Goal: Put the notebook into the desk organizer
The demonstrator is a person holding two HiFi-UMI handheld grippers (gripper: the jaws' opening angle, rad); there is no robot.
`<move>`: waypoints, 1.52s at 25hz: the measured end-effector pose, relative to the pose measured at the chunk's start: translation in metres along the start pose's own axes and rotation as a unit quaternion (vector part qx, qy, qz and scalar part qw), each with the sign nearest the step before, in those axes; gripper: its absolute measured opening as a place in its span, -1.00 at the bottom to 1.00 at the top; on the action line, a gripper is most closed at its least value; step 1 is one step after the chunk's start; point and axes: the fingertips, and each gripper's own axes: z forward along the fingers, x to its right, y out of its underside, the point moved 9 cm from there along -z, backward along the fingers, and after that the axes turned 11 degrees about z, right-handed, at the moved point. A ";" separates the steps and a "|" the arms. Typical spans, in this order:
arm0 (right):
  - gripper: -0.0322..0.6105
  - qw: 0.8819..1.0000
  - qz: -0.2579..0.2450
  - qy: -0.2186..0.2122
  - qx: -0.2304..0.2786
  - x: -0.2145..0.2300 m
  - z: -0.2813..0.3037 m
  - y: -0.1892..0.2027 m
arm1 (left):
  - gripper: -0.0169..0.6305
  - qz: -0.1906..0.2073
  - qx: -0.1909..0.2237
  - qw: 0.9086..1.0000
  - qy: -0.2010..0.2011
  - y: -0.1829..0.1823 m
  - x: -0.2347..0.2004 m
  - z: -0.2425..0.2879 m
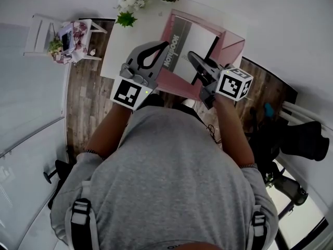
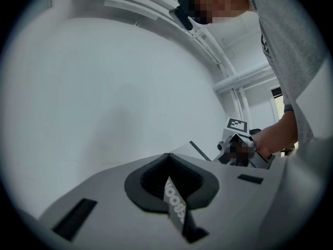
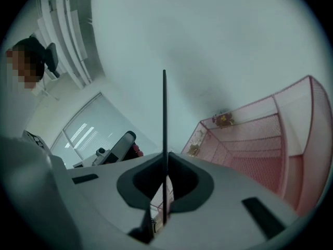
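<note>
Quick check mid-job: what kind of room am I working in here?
Probably an office or study corner. A white table on a wood floor carries a pink mesh desk organizer and some small flowers, and a notebook is held over the organizer.

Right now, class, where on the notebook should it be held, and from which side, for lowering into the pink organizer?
Probably by the thin edges of the notebook nearest the person, approached from that side: left gripper by the printed title, right gripper further along. It is flat, wide and thin, so two spaced edge grips steady it over the pink organizer.
</note>
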 end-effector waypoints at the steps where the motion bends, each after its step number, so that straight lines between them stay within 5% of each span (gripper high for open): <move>1: -0.85 1.000 0.009 0.001 -0.004 0.001 0.002 0.001 | -0.89 -0.001 0.000 1.000 0.000 0.000 0.000 0.000; 20: -0.85 0.994 0.079 0.052 -0.051 0.019 0.026 0.014 | -0.89 -0.006 0.006 1.000 0.019 0.004 -0.007 -0.003; 38: -0.76 0.978 -0.046 0.189 -0.070 0.024 0.042 0.014 | -0.89 -0.009 0.013 0.999 0.044 0.008 -0.029 0.002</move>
